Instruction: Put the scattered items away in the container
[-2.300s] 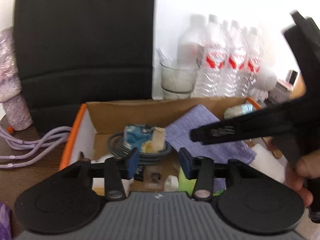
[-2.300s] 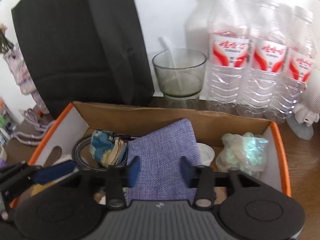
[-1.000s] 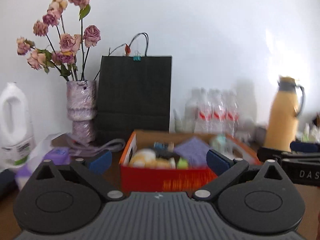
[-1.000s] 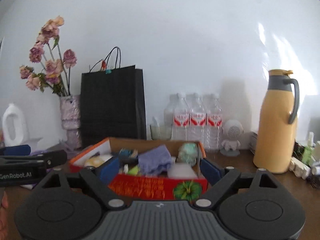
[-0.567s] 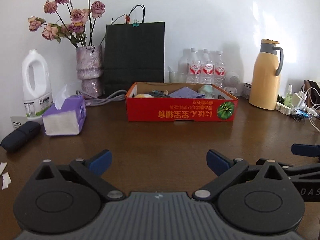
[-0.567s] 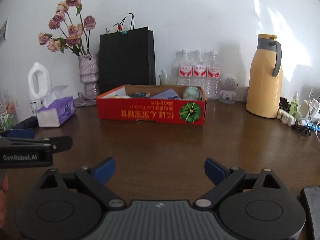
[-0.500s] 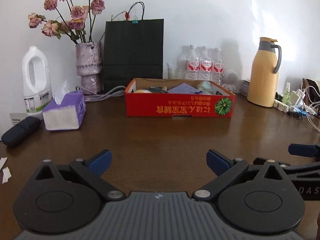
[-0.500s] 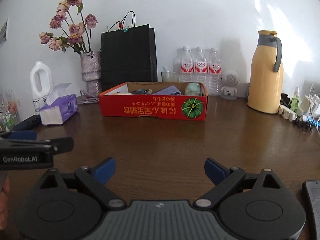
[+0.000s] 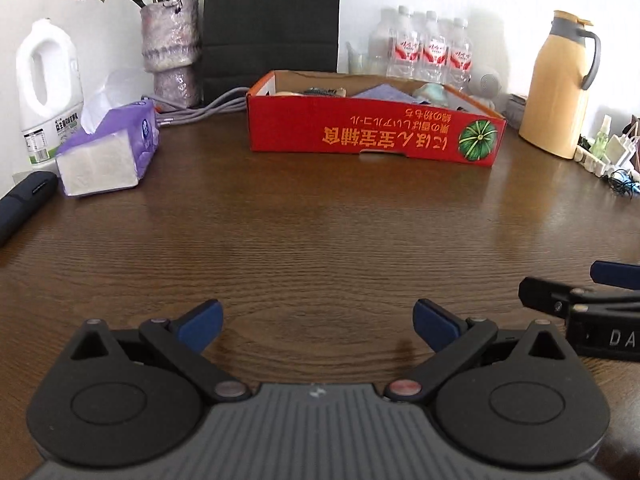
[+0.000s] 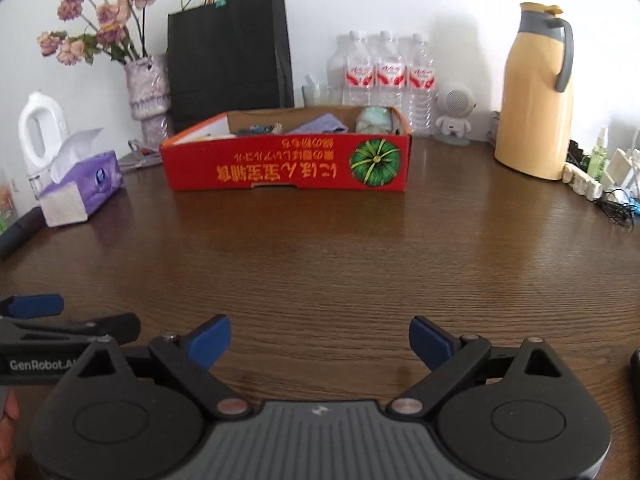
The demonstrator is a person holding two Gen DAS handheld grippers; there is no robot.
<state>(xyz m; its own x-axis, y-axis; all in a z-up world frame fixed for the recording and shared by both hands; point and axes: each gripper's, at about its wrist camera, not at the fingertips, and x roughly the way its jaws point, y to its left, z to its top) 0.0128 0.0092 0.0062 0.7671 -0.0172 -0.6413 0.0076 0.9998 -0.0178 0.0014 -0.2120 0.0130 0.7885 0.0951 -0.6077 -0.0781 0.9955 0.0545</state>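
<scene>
The red cardboard box [image 9: 372,136] stands at the far middle of the brown table; it also shows in the right wrist view [image 10: 288,170]. Inside it lie a purple cloth [image 9: 380,93], a pale green bundle [image 10: 374,119] and other small items. My left gripper [image 9: 318,324] is open and empty, low over the table's near part. My right gripper [image 10: 320,340] is open and empty, beside the left one. Each gripper shows at the edge of the other's view.
A purple tissue box [image 9: 108,152], a white jug [image 9: 48,88], a vase of dried roses [image 9: 172,52] and a black paper bag [image 9: 272,16] stand left and behind. Water bottles [image 10: 386,76], a yellow thermos [image 10: 536,108] and chargers [image 9: 608,152] stand at the right.
Both grippers have pulled back from inside the box to the near side of the table and opened wide. In the last half second both dropped lower.
</scene>
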